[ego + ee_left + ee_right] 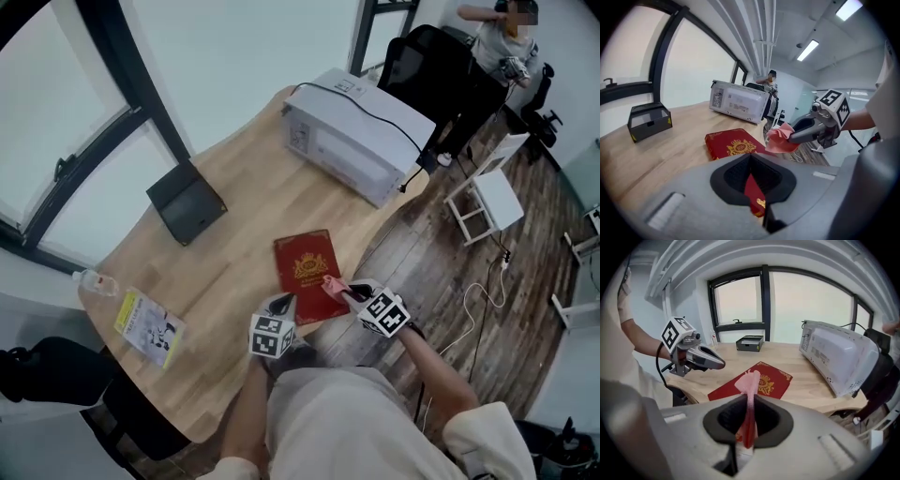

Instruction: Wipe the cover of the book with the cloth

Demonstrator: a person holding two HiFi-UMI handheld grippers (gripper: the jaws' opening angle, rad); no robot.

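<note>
A red book (305, 267) with a gold crest lies flat on the wooden table (234, 187), close to its near right edge. My right gripper (345, 292) is shut on a pink cloth (333, 284) and holds it just over the book's near right part. In the right gripper view the cloth (750, 380) stands up between the jaws, above the book (771, 380). My left gripper (285, 302) hovers over the book's near left corner, holding nothing. Its jaws stand a narrow gap apart, and the red cover shows through that gap (752, 190).
A white microwave-like appliance (352, 141) with a black cable stands at the table's far end. A black box (186, 202), a booklet (148, 326) and a plastic bottle (94, 281) lie to the left. On the floor beyond are an office chair (427, 56), a white stool (492, 202) and a person (497, 47).
</note>
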